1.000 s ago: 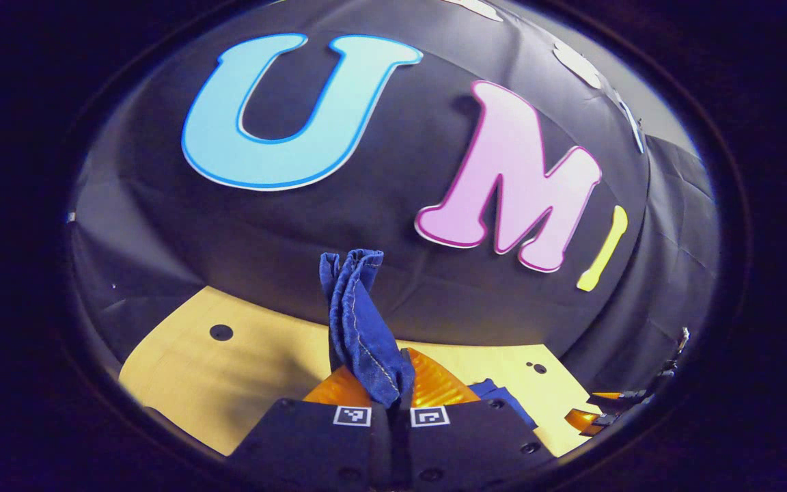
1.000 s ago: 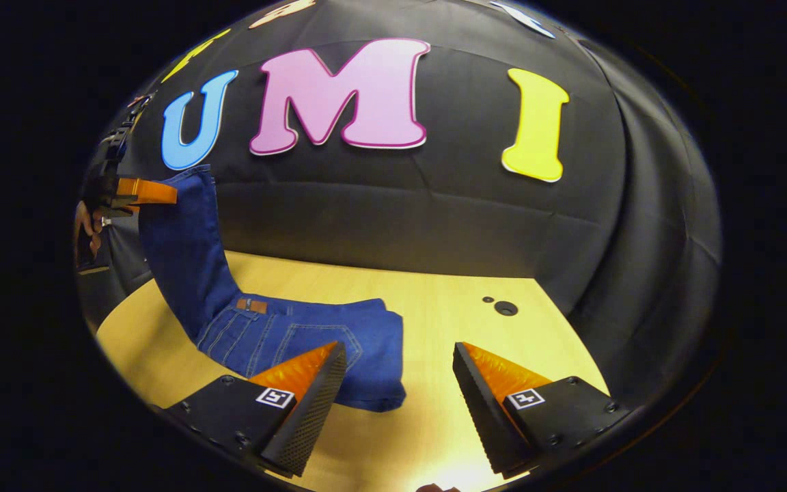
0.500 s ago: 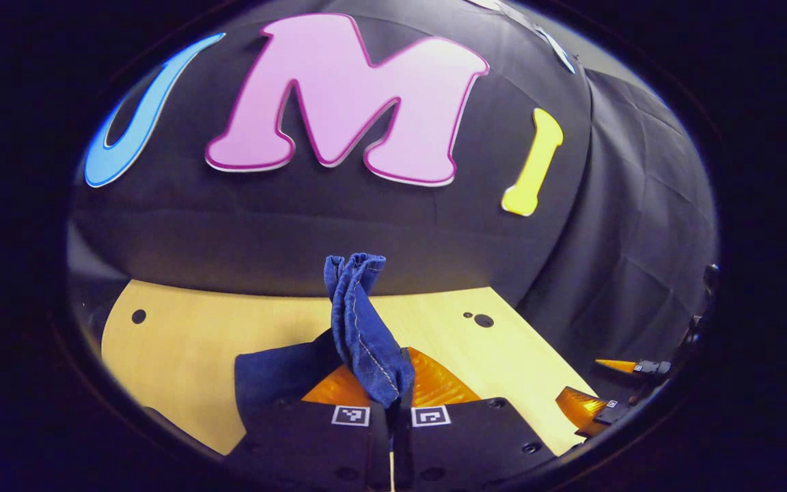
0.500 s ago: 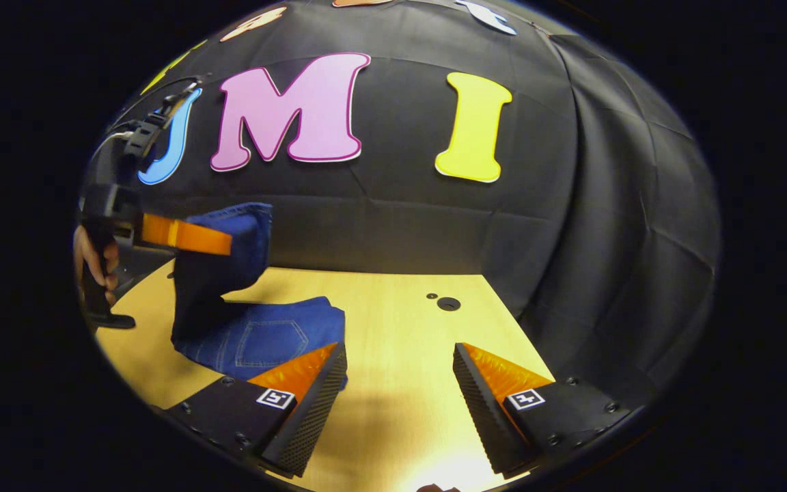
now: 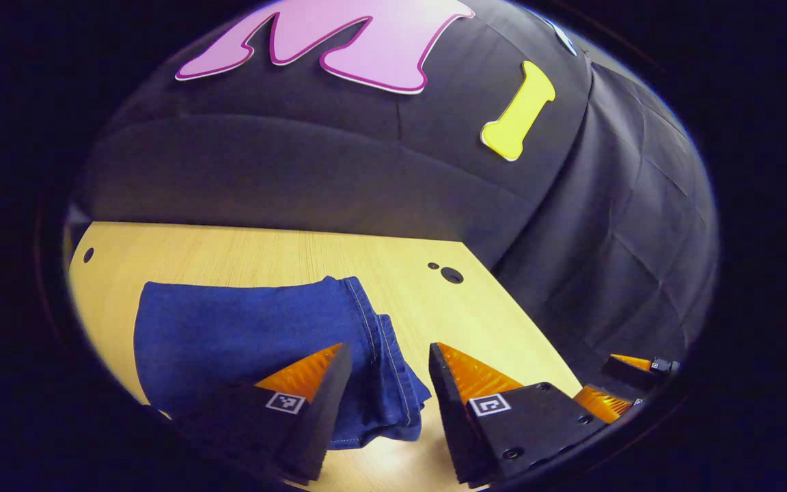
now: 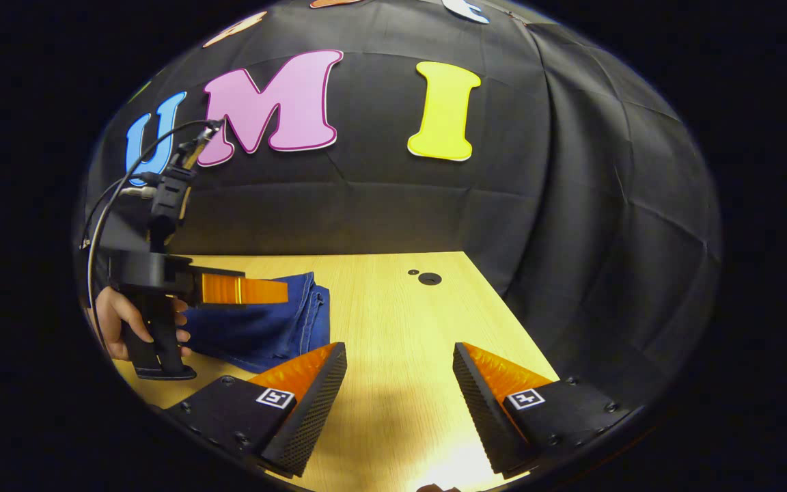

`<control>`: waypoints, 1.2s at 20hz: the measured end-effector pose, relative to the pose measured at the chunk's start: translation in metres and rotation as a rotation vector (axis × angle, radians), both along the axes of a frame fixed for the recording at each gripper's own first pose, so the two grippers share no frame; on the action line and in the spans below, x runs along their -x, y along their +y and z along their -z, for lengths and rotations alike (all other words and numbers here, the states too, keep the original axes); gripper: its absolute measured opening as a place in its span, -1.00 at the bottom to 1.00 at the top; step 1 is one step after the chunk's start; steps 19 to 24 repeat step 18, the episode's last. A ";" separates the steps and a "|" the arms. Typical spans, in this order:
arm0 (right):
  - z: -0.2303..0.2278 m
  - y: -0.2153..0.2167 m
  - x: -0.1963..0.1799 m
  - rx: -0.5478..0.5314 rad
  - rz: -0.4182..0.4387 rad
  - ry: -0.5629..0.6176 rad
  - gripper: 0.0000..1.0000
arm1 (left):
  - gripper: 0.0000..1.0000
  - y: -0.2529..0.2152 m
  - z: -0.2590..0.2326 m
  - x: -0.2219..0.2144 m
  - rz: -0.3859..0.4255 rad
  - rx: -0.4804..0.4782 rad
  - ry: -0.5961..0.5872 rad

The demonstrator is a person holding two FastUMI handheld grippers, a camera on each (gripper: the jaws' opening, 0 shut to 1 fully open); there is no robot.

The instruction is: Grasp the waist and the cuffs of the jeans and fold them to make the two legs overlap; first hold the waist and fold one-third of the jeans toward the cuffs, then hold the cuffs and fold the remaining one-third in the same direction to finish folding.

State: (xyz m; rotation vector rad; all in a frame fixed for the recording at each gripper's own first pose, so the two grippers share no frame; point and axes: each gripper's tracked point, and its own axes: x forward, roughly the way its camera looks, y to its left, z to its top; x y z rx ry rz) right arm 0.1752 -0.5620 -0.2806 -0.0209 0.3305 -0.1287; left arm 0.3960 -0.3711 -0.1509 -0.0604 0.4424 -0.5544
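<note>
Wooden table point(image 5: 243, 253) under folded jeans point(image 5: 229, 335)

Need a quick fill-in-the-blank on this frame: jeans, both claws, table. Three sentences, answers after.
1. The jeans lie folded on the ____.
2. The left claw has its fingers ____, with the jeans' hem between them.
3. In the right gripper view, the left claw's handle is held by a ____.

Answers: table; open; hand

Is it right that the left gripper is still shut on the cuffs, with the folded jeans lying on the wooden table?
Not quite. In the left gripper view the left gripper is open, its fingers apart over the cuffs. The folded jeans do lie on the wooden table.
</note>
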 end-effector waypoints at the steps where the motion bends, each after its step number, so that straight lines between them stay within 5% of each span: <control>1: -0.007 0.001 0.005 -0.007 0.003 -0.011 0.93 | 0.74 0.009 -0.013 0.007 -0.004 0.006 -0.039; 3: -0.020 0.008 0.016 -0.019 0.002 -0.031 0.92 | 0.94 0.028 -0.044 0.026 -0.016 0.020 -0.112; 11: -0.104 0.062 0.072 -0.016 -0.036 -0.144 0.92 | 0.94 0.164 -0.170 0.150 -0.159 0.014 -0.410; 18: -0.204 0.113 0.141 0.011 -0.067 -0.322 0.92 | 0.93 0.263 -0.218 0.267 -0.303 0.019 -0.523; 24: -0.204 0.113 0.141 0.011 -0.067 -0.322 0.92 | 0.93 0.263 -0.218 0.267 -0.303 0.019 -0.523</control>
